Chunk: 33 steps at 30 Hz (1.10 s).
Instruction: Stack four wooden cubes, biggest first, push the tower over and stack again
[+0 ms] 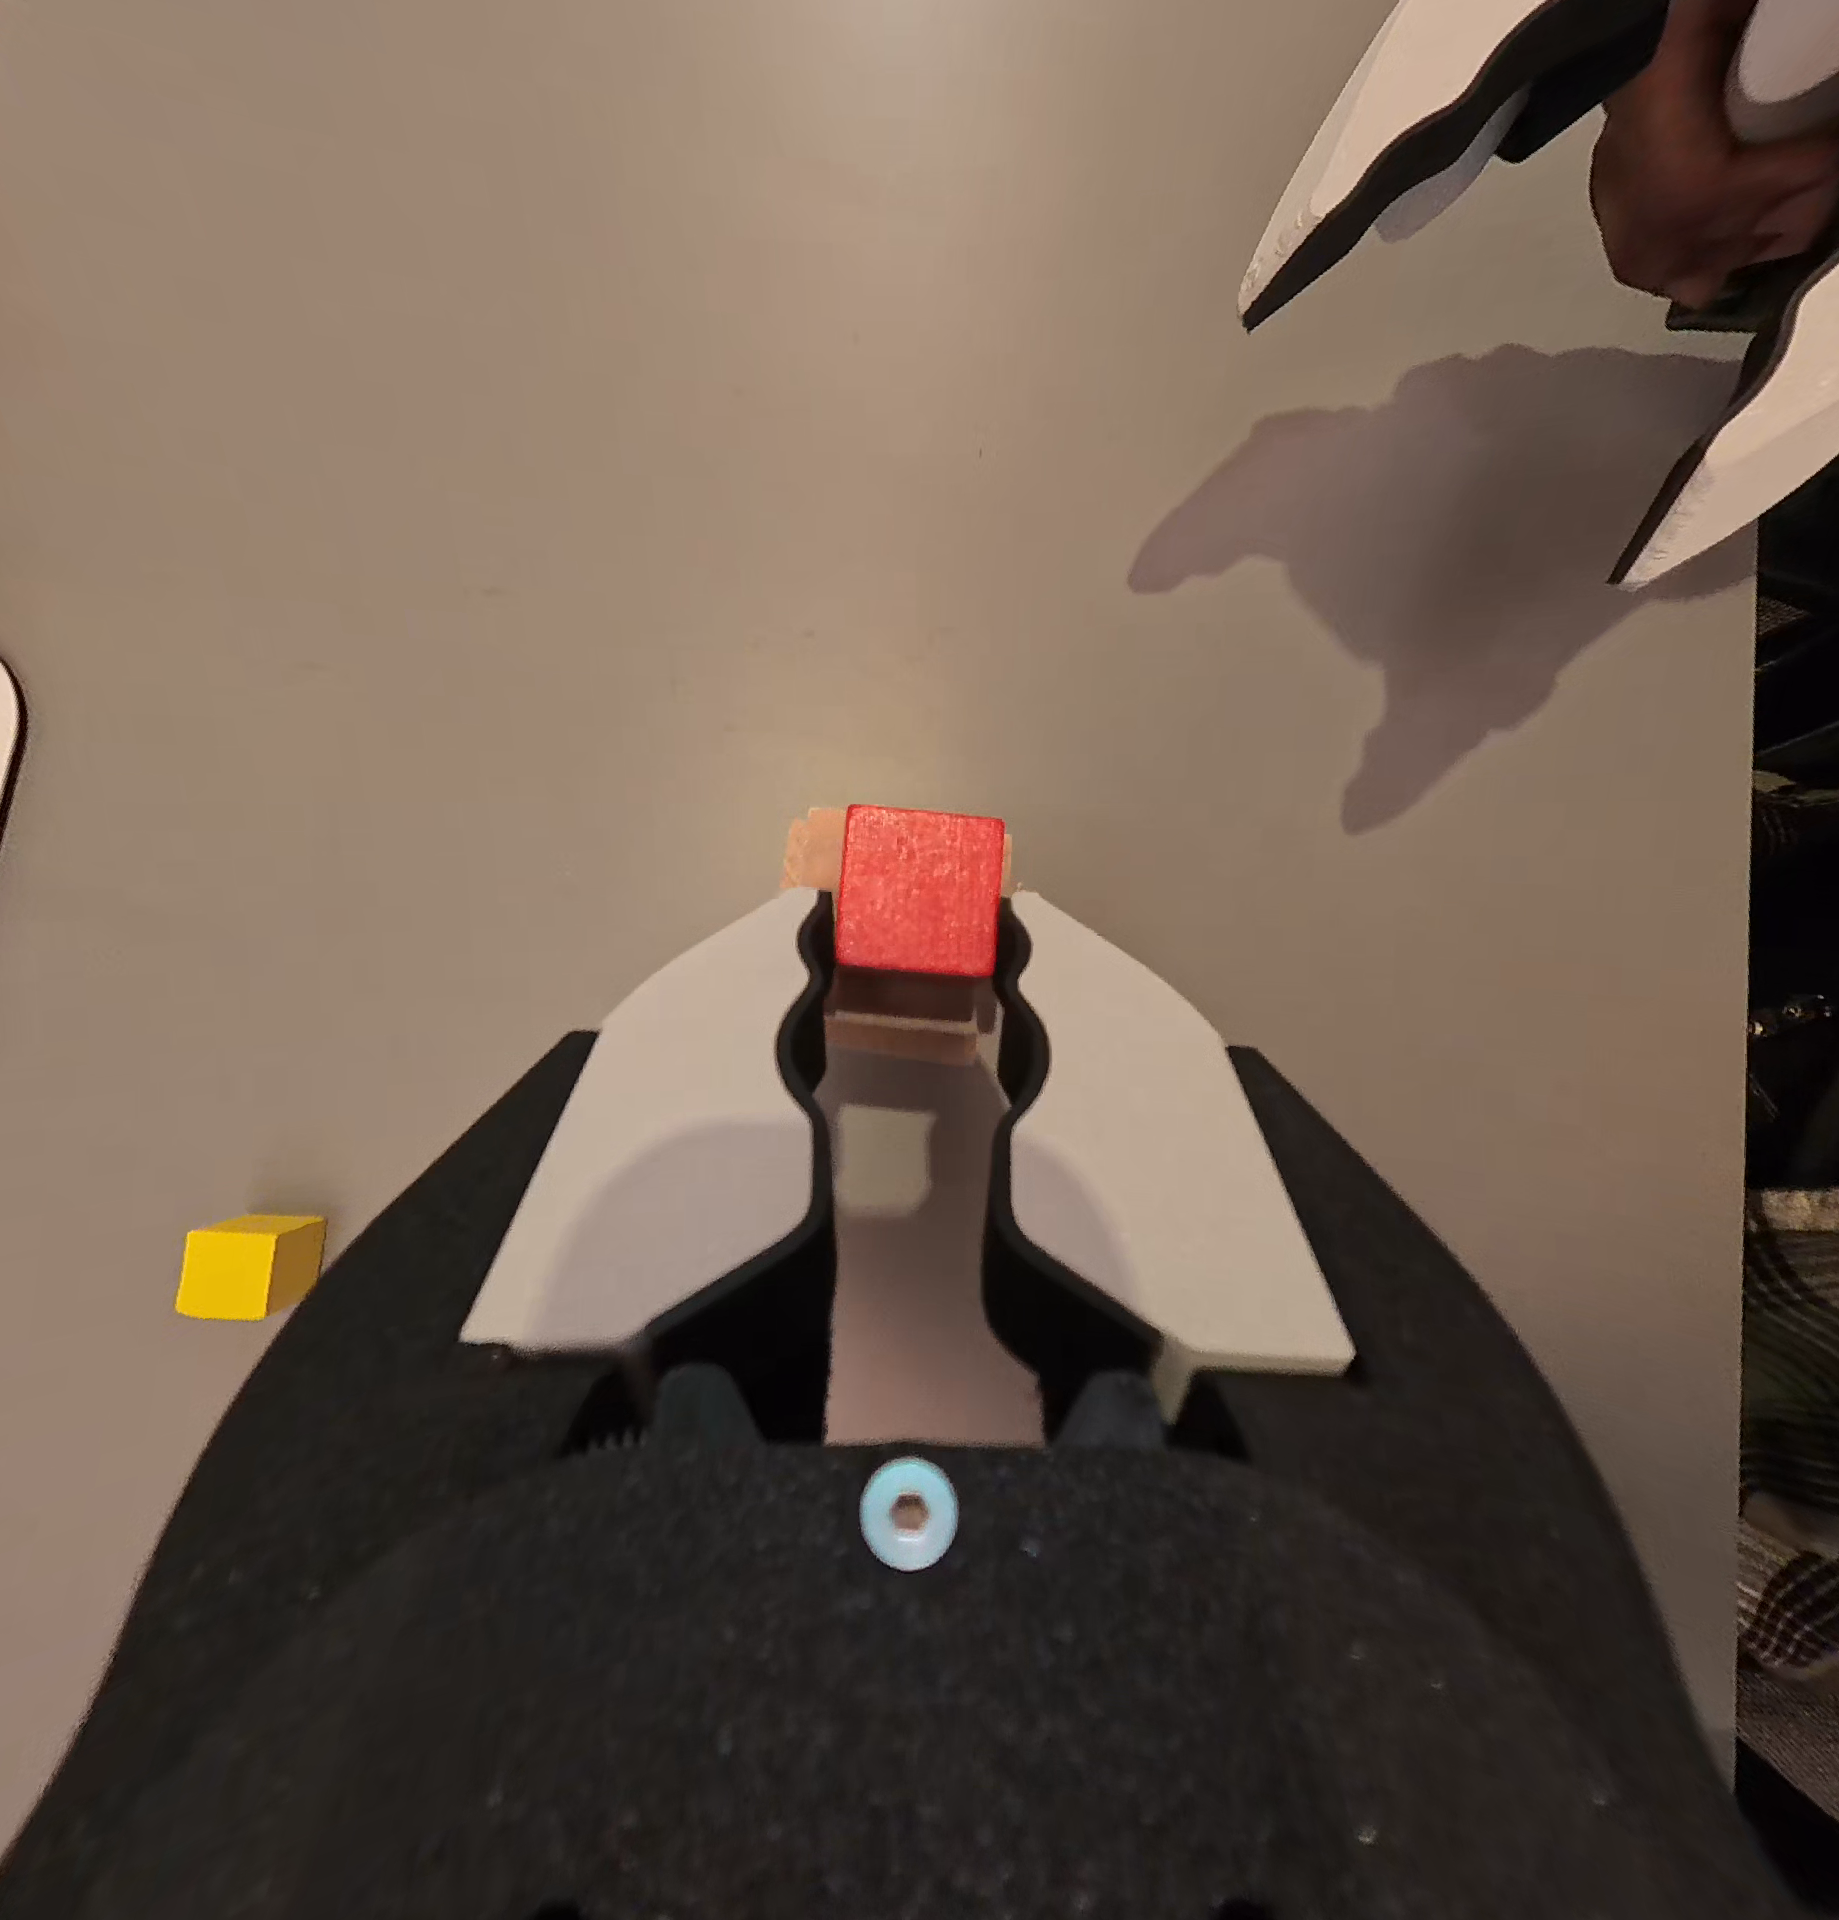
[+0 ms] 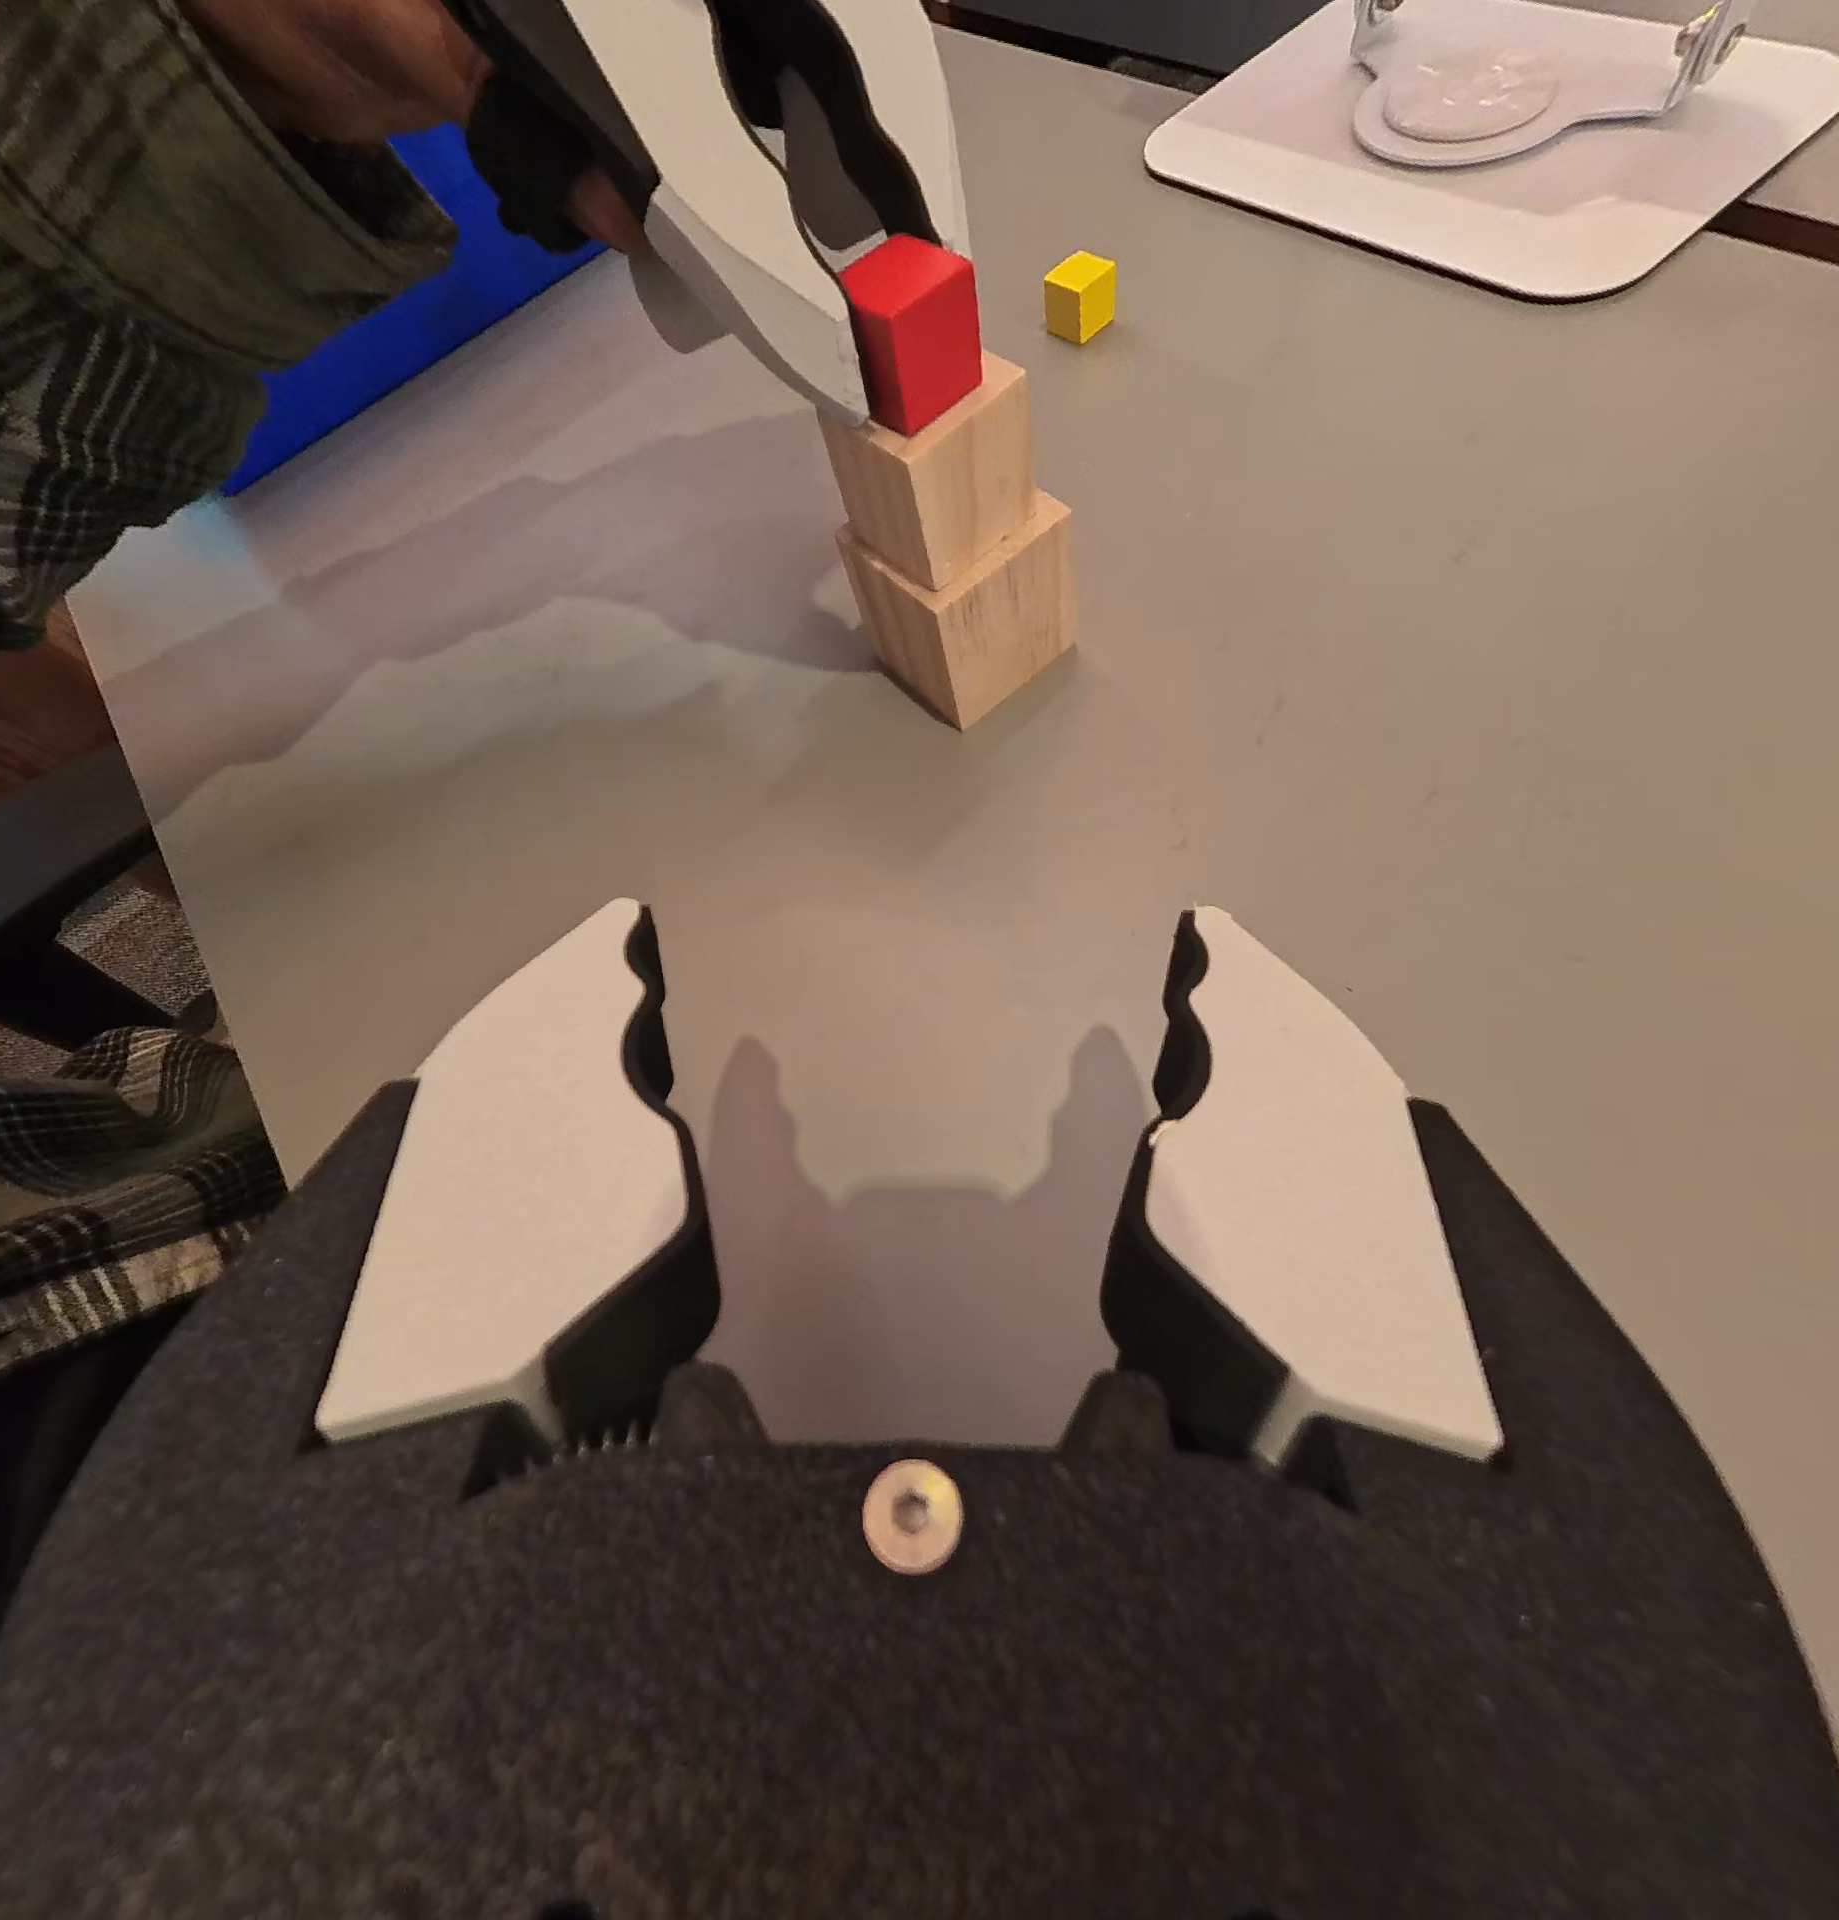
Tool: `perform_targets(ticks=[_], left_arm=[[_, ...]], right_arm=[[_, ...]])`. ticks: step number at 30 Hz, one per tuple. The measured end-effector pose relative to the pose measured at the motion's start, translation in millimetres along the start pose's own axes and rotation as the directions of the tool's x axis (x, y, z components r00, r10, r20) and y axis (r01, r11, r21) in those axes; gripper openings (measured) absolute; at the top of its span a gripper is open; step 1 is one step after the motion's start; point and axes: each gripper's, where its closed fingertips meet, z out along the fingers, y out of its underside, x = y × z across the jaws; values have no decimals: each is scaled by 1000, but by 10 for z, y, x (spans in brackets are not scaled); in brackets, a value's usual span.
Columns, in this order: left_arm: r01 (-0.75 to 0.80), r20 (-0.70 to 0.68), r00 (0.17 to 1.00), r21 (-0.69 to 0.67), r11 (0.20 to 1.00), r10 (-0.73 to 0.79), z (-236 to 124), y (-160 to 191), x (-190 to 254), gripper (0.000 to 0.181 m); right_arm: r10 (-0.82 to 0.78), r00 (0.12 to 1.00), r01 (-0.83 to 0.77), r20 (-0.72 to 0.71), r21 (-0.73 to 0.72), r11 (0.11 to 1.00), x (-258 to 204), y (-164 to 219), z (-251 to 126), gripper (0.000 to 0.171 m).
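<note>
Grey surface [image 2: 1414,727] carries everything, w/ a white rounded mat [image 2: 1497,177] at the far right corner in the right wrist view and a clear plastic thing [image 2: 1517,94] lying on it; can't tell what it is. A blue sheet [image 2: 375,343] shows past the surface's left edge, next to a plaid sleeve [image 2: 115,260]. Left claw [image 2: 899,332] comes down from the top left in that view, clenched on the red cube [image 2: 915,327], fingers pressing its two sides; in the left wrist view the red cube [image 1: 917,891] sits right at the fingertips of the left claw [image 1: 917,935]. Right claw [image 2: 915,935] is released, jaws spread wide, nothing between them, hovering over bare surface nearer the camera, well apart from the tower; it also shows at the top right of the left wrist view [image 1: 1434,447], casting a shadow on the surface. Tower, biggest to smallest: large wooden cube [image 2: 982,634] on the surface, medium wooden cube [image 2: 941,478] on top of it, turned a bit so its edges don't line up, then the red cube resting on that, set toward one side. Yellow cube [image 2: 1079,296], the smallest, sits alone on the surface near the tower, on its far side, not touching; it's at lower left in the left wrist view [image 1: 245,1265].
</note>
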Motion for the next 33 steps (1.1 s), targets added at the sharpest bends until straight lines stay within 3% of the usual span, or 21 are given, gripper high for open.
perform_targets(ticks=[1, 11, 21, 33], left_arm=[[0, -3, 1000, 2, 1000, 0, 1, -2, 4, 29], [-5, 3, 1000, 5, 1000, 5, 14, -9, -1, 41], [4, 34, 999, 0, 1000, -4, 18, 8, -48, 65], [7, 89, 996, 69, 998, -14, -325, 69, -129, 88]], right_arm=[[0, 1000, 0, 1, -1, 1000, -1, 1, 1, 92], [-3, 1000, 3, -1, 2, 1000, 5, -1, -3, 94], [-3, 1000, 3, 0, 0, 1000, 4, 2, -6, 94], [-7, 1000, 7, 3, 0, 1000, -9, -3, -13, 94]])
